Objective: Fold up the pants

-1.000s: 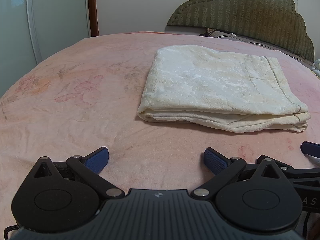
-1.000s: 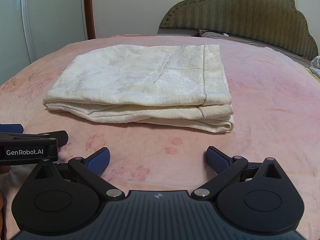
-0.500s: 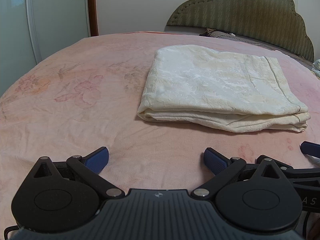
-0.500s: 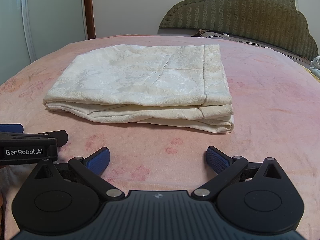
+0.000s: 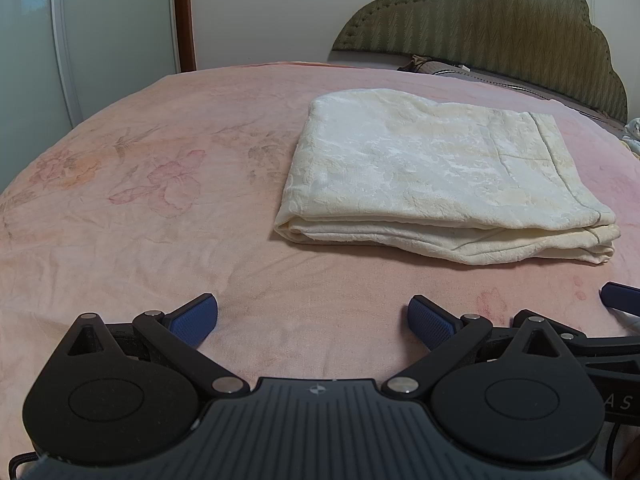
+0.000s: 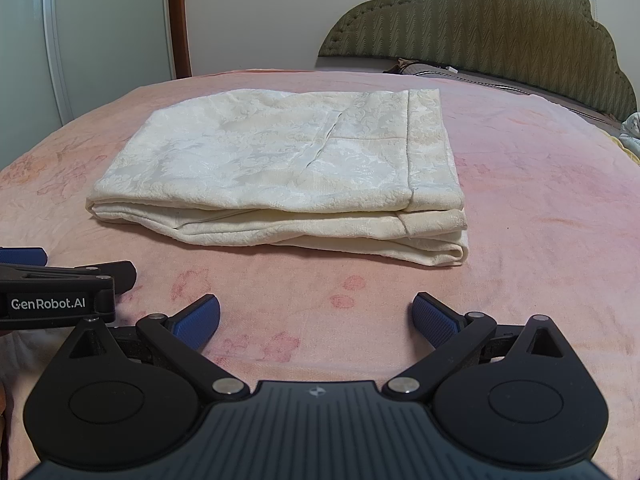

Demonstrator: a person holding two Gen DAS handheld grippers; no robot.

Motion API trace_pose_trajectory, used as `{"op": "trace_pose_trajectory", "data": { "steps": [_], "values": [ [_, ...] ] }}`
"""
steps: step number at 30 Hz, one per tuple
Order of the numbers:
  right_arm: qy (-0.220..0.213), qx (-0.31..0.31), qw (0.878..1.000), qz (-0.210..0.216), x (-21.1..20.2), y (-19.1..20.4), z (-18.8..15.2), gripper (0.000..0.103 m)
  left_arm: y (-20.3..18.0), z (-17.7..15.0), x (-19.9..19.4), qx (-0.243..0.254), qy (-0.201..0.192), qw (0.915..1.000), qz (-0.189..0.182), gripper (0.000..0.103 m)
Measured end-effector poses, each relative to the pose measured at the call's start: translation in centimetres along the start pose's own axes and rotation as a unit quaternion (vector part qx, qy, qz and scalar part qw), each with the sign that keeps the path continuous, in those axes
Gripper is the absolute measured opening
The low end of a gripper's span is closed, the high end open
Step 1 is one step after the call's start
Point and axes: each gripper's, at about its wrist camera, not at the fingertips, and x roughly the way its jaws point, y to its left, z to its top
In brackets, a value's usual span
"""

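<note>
The pants point(image 5: 436, 172), cream with a woven floral texture, lie folded into a flat rectangular stack on the pink bedspread point(image 5: 160, 216). In my left wrist view the stack sits ahead and to the right; in my right wrist view the pants point(image 6: 288, 168) sit ahead and a little left of centre, with a hemmed band running along their right side and several layered edges facing me. Nothing touches the cloth.

My left gripper point(image 5: 312, 316) hangs low over the bedspread short of the stack, its jaws spread wide and holding nothing, the blue pads point(image 5: 194, 318) well apart. My right gripper point(image 6: 316, 318) is in the same state: jaws released, empty, blue pads point(image 6: 434, 320) far from each other, with bare bedspread between them and the pants. The two tools sit side by side, since the left gripper's black body with white lettering shows at the left edge of the right wrist view, and a blue tip of the right one shows at the right edge of the left wrist view.

The bedspread carries faded flower prints point(image 5: 172, 180). Beyond the pants stands an olive padded headboard point(image 6: 480, 28) with a scalloped top, and a striped pillow point(image 6: 460, 74) lies at its foot. To the left are a pale wardrobe door point(image 6: 100, 32) with flower decals and a brown wooden post point(image 6: 178, 16).
</note>
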Motion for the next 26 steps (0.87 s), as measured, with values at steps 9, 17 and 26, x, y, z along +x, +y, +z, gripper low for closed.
{"op": "trace_pose_trajectory", "data": {
  "steps": [9, 17, 26],
  "values": [
    [0.0, 0.0, 1.0, 0.0, 0.0, 0.03, 0.0, 0.103, 0.16, 0.09, 0.15, 0.0, 0.003, 1.0, -0.004, 0.103],
    [0.0, 0.0, 1.0, 0.0, -0.01, 0.03, 0.0, 0.103, 0.12, 0.08, 0.12, 0.0, 0.003, 1.0, -0.004, 0.103],
    [0.0, 0.0, 1.0, 0.0, -0.01, 0.02, 0.01, 0.103, 0.53, 0.36, 0.25, 0.003, 0.005, 0.9999, -0.016, 0.103]
  ]
}}
